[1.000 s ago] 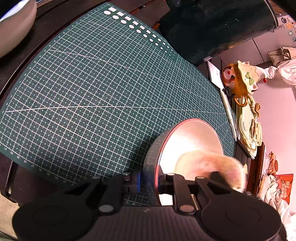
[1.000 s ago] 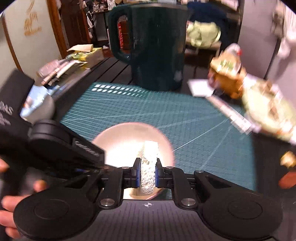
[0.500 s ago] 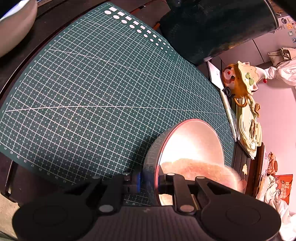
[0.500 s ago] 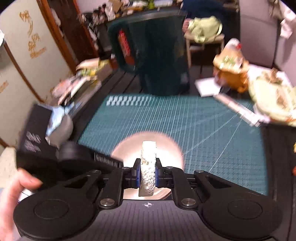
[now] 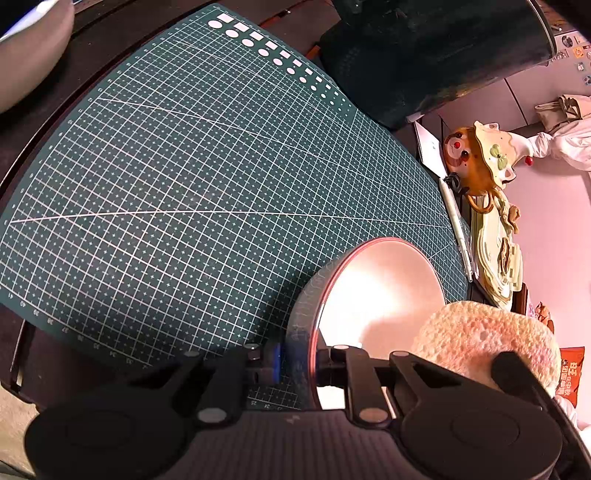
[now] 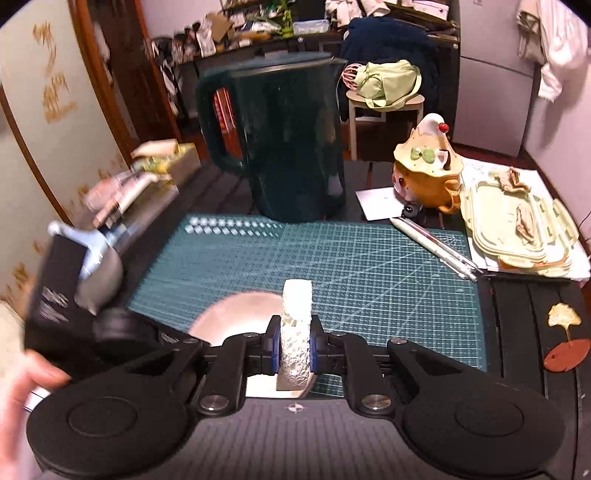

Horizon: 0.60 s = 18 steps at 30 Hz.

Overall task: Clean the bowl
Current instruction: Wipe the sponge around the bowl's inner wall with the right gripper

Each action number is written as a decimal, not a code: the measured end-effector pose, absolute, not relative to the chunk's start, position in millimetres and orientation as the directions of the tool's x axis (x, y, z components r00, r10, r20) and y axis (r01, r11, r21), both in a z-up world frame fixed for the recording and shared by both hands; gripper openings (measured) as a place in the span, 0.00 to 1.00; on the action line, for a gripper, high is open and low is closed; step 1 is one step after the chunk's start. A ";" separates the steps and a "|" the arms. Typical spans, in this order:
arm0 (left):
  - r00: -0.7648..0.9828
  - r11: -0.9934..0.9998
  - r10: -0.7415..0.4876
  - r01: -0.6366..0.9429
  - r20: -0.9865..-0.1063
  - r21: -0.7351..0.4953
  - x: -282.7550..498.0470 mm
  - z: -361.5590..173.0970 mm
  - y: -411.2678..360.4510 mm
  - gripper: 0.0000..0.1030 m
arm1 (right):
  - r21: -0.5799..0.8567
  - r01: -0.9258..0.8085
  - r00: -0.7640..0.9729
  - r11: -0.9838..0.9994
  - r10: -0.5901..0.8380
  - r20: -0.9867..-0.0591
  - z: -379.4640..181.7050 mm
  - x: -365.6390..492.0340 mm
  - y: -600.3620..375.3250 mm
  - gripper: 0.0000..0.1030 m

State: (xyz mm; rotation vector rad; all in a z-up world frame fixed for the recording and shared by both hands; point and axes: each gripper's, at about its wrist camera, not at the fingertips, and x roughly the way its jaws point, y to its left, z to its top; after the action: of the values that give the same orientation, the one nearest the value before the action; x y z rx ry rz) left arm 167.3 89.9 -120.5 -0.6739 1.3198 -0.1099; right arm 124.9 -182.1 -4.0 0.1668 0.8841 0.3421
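One green cutting mat [image 6: 369, 266] on dark table [image 6: 524, 306]; cluttered shelves [image 6: 258, 26] behind.

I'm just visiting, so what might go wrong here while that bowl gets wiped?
The left gripper pinches only the bowl rim, so a hard wipe might twist it loose. The right gripper holds the sponge on edge; it could slip out. The pen lies nearby and might get knocked.
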 end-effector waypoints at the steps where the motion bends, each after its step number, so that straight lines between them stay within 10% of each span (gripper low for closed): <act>1: 0.273 0.807 -0.442 -0.295 -0.854 -0.512 167.5 -120.7 89.6 0.15 | 0.297 -0.232 0.565 0.926 0.377 -0.734 -8.6 126.0 -177.9 0.12; 18: 0.272 0.804 -0.445 -0.299 -0.854 -0.514 167.4 -118.6 88.2 0.16 | 0.084 -0.237 0.609 0.968 0.215 -0.764 -21.3 122.2 -152.1 0.12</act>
State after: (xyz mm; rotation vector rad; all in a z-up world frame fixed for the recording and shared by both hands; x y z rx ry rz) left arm 167.4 88.2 -118.6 -0.6792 1.3217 -0.1089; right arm 122.2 -152.1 -21.2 -0.0267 0.8784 0.2614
